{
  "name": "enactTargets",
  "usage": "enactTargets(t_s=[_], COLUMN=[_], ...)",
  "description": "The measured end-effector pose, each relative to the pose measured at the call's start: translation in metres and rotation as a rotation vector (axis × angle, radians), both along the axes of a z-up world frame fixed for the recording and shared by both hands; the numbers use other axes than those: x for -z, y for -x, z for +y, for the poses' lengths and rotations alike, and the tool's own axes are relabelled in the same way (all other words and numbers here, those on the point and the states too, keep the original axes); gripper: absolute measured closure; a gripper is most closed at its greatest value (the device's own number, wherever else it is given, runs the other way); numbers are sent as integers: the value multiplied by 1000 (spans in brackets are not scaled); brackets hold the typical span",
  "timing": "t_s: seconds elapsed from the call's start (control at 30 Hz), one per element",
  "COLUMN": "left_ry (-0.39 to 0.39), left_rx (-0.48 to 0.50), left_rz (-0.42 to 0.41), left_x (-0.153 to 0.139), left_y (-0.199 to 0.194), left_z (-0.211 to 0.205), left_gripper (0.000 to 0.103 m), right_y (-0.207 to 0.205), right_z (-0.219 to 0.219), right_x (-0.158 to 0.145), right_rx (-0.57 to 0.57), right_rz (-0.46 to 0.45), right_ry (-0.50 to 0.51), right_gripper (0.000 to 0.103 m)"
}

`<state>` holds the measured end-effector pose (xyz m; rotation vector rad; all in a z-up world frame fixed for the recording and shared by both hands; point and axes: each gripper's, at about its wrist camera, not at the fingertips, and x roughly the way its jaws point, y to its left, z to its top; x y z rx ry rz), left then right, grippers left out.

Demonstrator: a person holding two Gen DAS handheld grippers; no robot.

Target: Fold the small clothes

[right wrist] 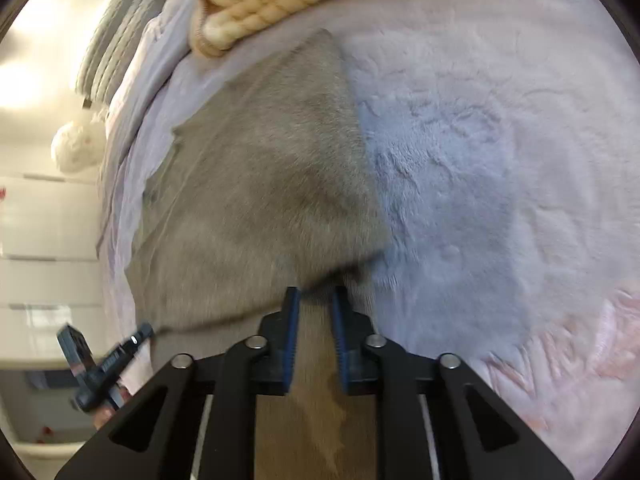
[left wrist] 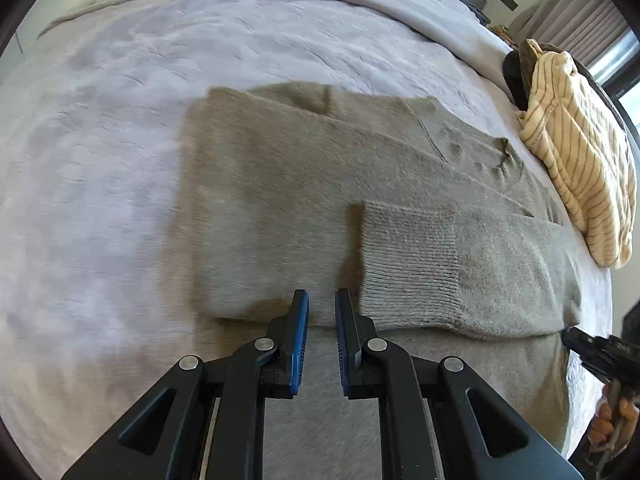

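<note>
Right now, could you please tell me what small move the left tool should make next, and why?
Probably lower the left tool onto the grey sweater and pinch its near fold: the sleeve already lies across, jaws empty.

We see a bed under a pale lilac fleece blanket [left wrist: 100,184], spreading ahead of the jaws and to both sides. Far ahead and right of the left jaws hang grey curtains [left wrist: 576,20] beside a bright window [left wrist: 630,100]. Left of the right jaws stand white drawers [right wrist: 44,236], brightly lit.
</note>
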<state>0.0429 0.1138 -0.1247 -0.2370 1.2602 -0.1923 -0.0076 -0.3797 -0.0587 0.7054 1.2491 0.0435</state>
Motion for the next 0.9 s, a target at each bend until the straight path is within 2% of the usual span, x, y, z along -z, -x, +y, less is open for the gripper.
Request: enactTargets(t_s=[0.07, 0.1, 0.17, 0.27, 0.37, 0.4, 0.47, 0.5, 0.6, 0.67, 0.7, 0.8, 0.9], left_ry=[-9, -9, -1, 2, 3, 3, -6, -20, -37, -50, -55, -76, -99], left_rx=[-2, -1, 8, 32, 41, 41, 36, 31, 41, 55, 62, 66, 76], left_rz=[-26, -38, -56, -50, -28, -21, -5, -5, -16, -20, -21, -31, -46], left_x=[-10, -15, -22, -19, -6, -2, 6, 8, 8, 9, 10, 12, 15], left_y=[0, -1, -5, -11, -14, -14, -14, -14, -14, -15, -16, -19, -25], left_z=[1, -2, -6, -24, -41, -47, -54, -57, -62, -66, -68, -74, -79], left_gripper=[88, 88, 88, 88, 88, 88, 88, 88, 88, 88, 88, 88, 88], right_y=[-1, -6, -16, -40, -64, -71, -79, -84, -89, -90, -92, -98, -89], right_z=[-11, -22, -44, -71, -77, -76, -70, -65, -42, -32, -29, -27, -30], right_x=[-18, -23, -18, 8, 36, 44, 54, 47, -5, -14, -9, 20, 26], right_rx=[10, 45, 100, 179, 188, 188, 171, 146, -15, -79, -100, -127, -79], right_rz=[-85, -110, -121, -95, -85, -64, -17, -27, -132, -129, -102, -38, -70], right_ry=[54, 68, 13, -99, -240, -281, -333, -299, -18, 132, 193, 286, 288], right_gripper=[59, 55, 53, 53, 53, 55, 94, 94, 95, 95, 95, 94, 93])
